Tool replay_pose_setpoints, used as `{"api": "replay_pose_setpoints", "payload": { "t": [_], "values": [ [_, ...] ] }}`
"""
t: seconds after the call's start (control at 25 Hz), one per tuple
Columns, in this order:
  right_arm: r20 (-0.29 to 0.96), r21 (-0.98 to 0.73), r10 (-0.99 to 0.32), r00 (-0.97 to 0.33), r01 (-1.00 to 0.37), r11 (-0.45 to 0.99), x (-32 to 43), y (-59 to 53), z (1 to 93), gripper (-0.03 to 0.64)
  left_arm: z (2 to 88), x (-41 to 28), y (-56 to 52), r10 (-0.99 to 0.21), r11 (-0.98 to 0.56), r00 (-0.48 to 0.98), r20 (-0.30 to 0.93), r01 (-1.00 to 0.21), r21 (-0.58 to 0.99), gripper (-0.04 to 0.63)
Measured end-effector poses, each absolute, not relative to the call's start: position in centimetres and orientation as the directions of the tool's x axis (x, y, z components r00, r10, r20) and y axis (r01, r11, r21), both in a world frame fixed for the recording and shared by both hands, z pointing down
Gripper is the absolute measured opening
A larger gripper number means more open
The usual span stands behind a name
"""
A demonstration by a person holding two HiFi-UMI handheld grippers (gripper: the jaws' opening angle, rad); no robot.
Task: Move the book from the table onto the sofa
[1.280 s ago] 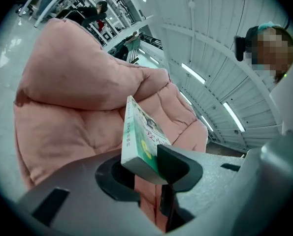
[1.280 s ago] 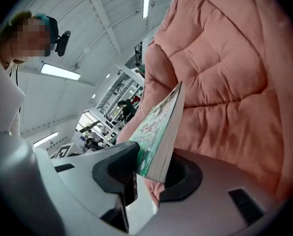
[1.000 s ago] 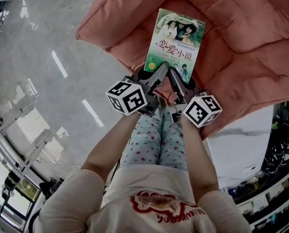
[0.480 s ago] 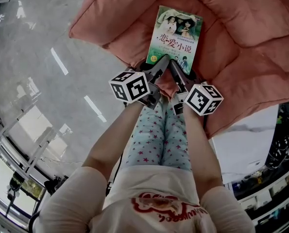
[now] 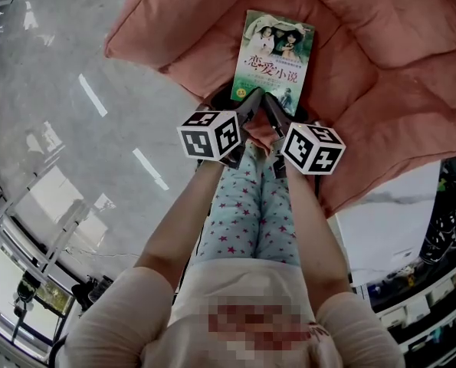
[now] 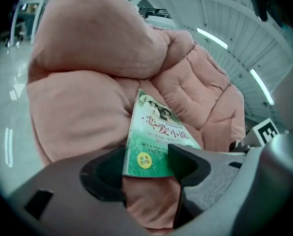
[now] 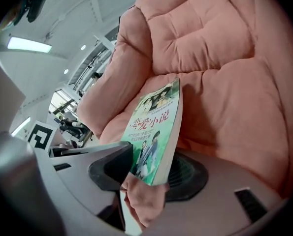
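Mostly I am losing the near edge of the book (image 5: pixel 273 60) in the head view, since both tongs are crowding over it and their pads are hiding behind their own bodies. The left gripper view is showing the left tongs (image 6: pixel 146 168) standing wide, with the book's near corner between the jaws; the right-hand jaw is covering part of the cover. The right gripper view is showing the right tongs (image 7: pixel 148 173) parted too, the book's (image 7: pixel 153 132) page edge sitting between the jaws, and I cannot make out either pad squeezing it. A fold of pink fabric is bulging under the book in both views, so its underside is staying out of sight.

The book is lying cover up on the seat of the sofa (image 5: pixel 381 67), close to the front edge, with open cushion beyond it and to its right and a padded arm rising at its left. The sofa is being cut off at the top and right of the frame, and the shiny floor (image 5: pixel 59 90) is lying open at the left.

Against a second ago, both pairs of jaws have just been opening, the book is sitting deeper on the cushion, and the two marker cubes (image 5: pixel 211 135) are standing closer together
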State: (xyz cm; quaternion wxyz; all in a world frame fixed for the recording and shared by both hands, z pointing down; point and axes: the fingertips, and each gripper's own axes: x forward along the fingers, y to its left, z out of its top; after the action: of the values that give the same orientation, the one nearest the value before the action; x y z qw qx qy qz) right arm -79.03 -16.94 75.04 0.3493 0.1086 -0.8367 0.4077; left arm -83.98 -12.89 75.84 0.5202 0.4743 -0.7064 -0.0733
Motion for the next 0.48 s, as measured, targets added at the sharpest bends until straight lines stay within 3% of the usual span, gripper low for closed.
{"api": "replay_pose_setpoints", "payload": {
  "t": [0.08,0.2,0.48],
  "values": [
    [0.704,-0.584,0.109,-0.702,-0.485,0.651,-78.9,-16.7,75.7,0.192,76.1,-84.1,-12.3,-0.710,0.557,-0.046,0.703,-0.647,0.520,0.259],
    [0.746,-0.568,0.133,-0.652,-0.520,0.638,-77.8,-16.5,76.3,0.276,76.3,-83.8,-10.9,-0.656,0.583,-0.087,0.750,-0.689,0.430,0.259],
    [0.769,-0.509,0.059,-0.637,-0.553,0.660,-75.6,-16.2,74.5,0.311,75.5,-82.0,-7.4,-0.634,0.609,-0.093,0.768,-0.672,0.422,0.259]
  ]
}}
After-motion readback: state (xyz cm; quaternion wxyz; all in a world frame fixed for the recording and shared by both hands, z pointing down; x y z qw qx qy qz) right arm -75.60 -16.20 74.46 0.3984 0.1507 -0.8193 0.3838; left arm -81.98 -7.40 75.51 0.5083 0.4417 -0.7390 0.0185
